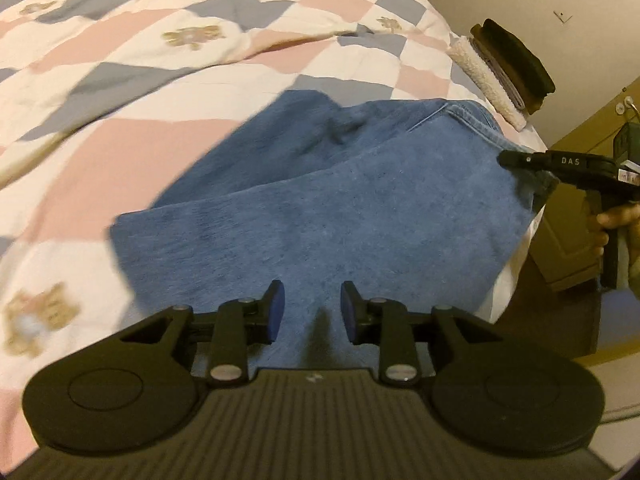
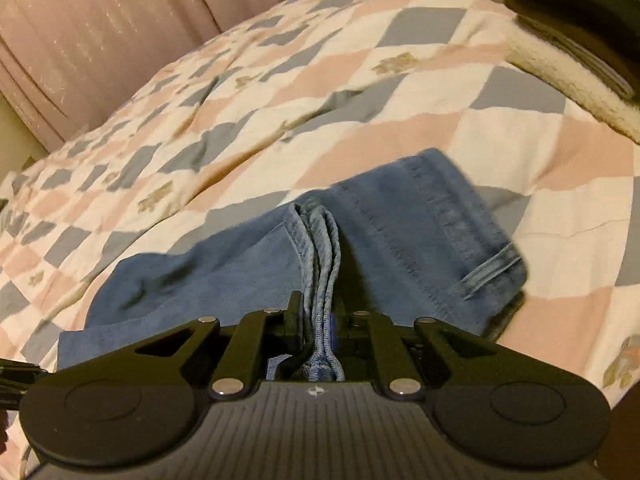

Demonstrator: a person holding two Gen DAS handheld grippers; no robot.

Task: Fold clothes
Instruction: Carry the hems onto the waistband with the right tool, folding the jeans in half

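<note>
Blue jeans (image 1: 340, 192) lie partly folded on a bed with a pink, grey and white checked quilt (image 1: 120, 60). My left gripper (image 1: 312, 308) hovers just above the near part of the denim, open, nothing between its blue pads. My right gripper (image 2: 318, 320) is shut on bunched layers of the jeans (image 2: 400, 220), hemmed edges pinched between its fingers. In the left wrist view the right gripper (image 1: 516, 160) shows at the right edge of the jeans, held by a hand (image 1: 616, 220).
A stack of folded clothes (image 1: 508, 68), cream fleece under dark items, sits at the bed's far right corner. The same stack (image 2: 572, 52) shows top right in the right wrist view. Pink curtains (image 2: 100, 32) hang behind the bed. A wooden door (image 1: 580, 184) stands past the bed edge.
</note>
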